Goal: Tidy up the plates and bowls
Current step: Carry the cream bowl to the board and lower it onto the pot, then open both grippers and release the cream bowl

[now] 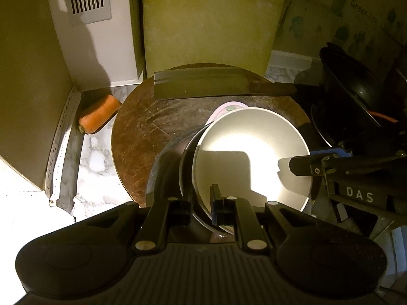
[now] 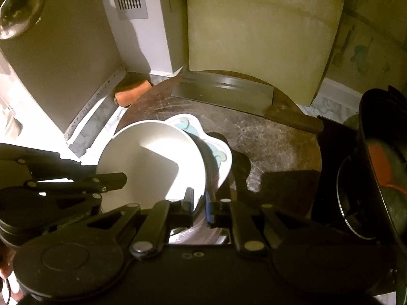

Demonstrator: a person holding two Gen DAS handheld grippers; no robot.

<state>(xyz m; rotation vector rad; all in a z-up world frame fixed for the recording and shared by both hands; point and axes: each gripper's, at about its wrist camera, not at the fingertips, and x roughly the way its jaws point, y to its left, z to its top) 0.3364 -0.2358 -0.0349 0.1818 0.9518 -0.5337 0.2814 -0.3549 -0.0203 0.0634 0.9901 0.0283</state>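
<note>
Both grippers grip one white bowl point(image 1: 254, 152): my left gripper point(image 1: 203, 203) pinches its near rim, my right gripper point(image 2: 199, 203) is clamped narrow on the opposite rim. I see it tilted above a patterned plate point(image 2: 223, 157) on the round board point(image 1: 152, 132), a cleaver point(image 1: 203, 84) lying behind, a carrot point(image 1: 99, 114) just beside the board.

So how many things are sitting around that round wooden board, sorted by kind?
Bowls: 1, white bowl
Plates: 1, patterned plate
Knives: 1, cleaver
Carrots: 1, carrot
Hand-held grippers: 2, left hand-held gripper, right hand-held gripper
Total: 6
</note>
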